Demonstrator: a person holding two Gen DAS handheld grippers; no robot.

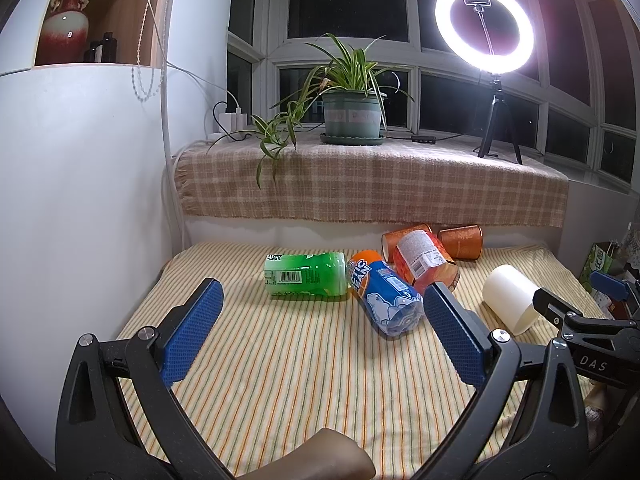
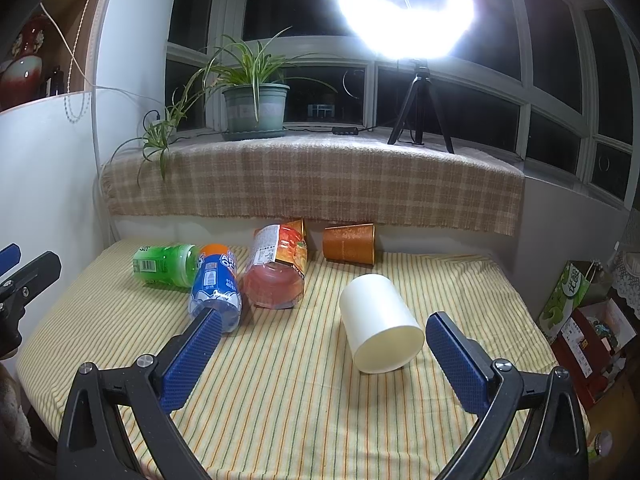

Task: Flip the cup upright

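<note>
A white cup point(image 2: 378, 320) lies on its side on the striped tablecloth point(image 2: 300, 392), wider end towards me. My right gripper point(image 2: 324, 352) is open, and the cup rests just ahead between its blue fingers, nearer the right one, untouched. From the left wrist view the white cup point(image 1: 508, 296) is at the right, with the right gripper point(image 1: 580, 296) beside it. An orange cup point(image 2: 348, 244) lies on its side by the back wall, and a second orange cup point(image 1: 404, 236) lies beside it. My left gripper point(image 1: 324, 320) hangs open and empty over the cloth.
Three bottles lie on the cloth: green point(image 1: 308, 274), blue-labelled point(image 1: 384, 296) and red point(image 1: 424, 260). Behind is a sill under a plaid cloth point(image 1: 360, 184) with a potted plant point(image 1: 352, 112) and a ring light on a tripod point(image 1: 498, 120). A white wall point(image 1: 80, 200) stands at the left, boxes point(image 2: 580, 320) at the right.
</note>
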